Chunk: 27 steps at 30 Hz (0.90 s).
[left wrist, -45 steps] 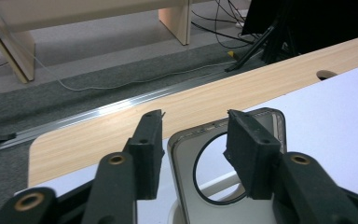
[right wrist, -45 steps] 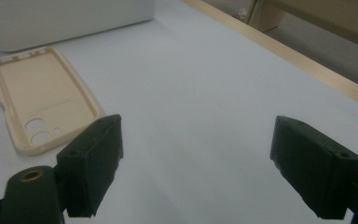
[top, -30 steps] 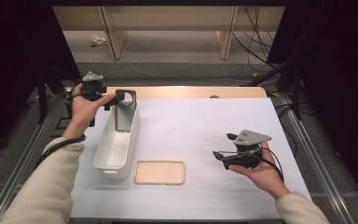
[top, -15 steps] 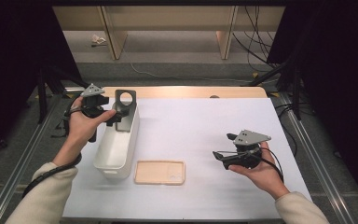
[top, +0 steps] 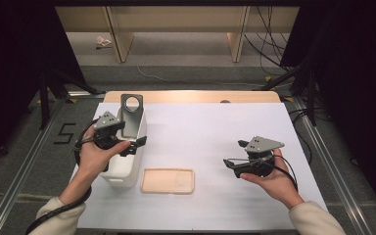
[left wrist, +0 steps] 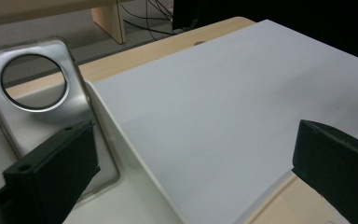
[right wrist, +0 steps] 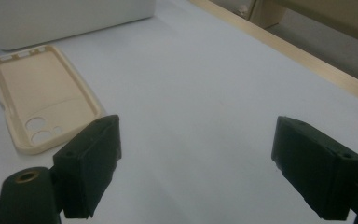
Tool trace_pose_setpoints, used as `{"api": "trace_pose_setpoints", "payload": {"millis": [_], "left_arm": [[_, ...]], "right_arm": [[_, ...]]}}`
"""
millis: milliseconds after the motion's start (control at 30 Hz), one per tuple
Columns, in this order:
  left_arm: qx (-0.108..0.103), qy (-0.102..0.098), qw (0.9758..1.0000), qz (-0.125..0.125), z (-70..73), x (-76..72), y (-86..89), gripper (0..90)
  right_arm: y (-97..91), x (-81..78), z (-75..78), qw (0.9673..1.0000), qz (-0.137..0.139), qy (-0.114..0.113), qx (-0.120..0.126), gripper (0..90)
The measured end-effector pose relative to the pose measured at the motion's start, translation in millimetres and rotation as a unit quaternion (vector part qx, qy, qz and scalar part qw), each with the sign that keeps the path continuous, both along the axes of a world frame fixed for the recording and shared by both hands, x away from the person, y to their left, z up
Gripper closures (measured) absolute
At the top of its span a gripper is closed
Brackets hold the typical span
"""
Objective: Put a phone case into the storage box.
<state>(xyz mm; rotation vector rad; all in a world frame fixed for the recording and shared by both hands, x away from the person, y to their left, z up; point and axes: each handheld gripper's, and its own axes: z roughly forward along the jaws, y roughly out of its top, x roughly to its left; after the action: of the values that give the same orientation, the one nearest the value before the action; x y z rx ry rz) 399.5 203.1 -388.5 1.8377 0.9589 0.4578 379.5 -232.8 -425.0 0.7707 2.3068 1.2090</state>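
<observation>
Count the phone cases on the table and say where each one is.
2. A grey case stands propped in the white bin; a beige case lies flat on the table beside the bin. The bin could hide more.

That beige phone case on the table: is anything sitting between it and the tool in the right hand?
Nothing visible. Bare white table separates the right tool, jaws open, from the beige phone case; the white bin stands beyond the case.

A brushed, shiny metal phone case (left wrist: pixel 35 100) leans in a smooth white plastic bin (top: pixel 127 171), beside a matt beige rubbery case (top: pixel 168 180) on the matt white tabletop (top: pixel 215 132).
</observation>
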Motion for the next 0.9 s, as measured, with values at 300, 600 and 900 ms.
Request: {"api": "trace_pose_setpoints", "payload": {"millis": [300, 600, 900], "left_arm": [[-0.015, -0.001, 0.9999, -0.007, -12.6, -28.8, -6.1, 0.0], [-0.015, -0.004, 0.9998, -0.014, -22.0, -51.8, -7.2, 0.0], [-0.015, -0.005, 0.9998, -0.013, -25.4, -56.1, -7.5, 0.1]], "right_arm": [[-0.9, 0.7, 0.1, 1.0, 0.0, 0.001, 0.0, 16.8], [-0.8, 1.7, -0.6, 1.0, 0.001, 0.001, -0.001, 16.8], [0.0, 2.6, -1.4, 1.0, 0.001, 0.003, 0.002, 16.8]]}}
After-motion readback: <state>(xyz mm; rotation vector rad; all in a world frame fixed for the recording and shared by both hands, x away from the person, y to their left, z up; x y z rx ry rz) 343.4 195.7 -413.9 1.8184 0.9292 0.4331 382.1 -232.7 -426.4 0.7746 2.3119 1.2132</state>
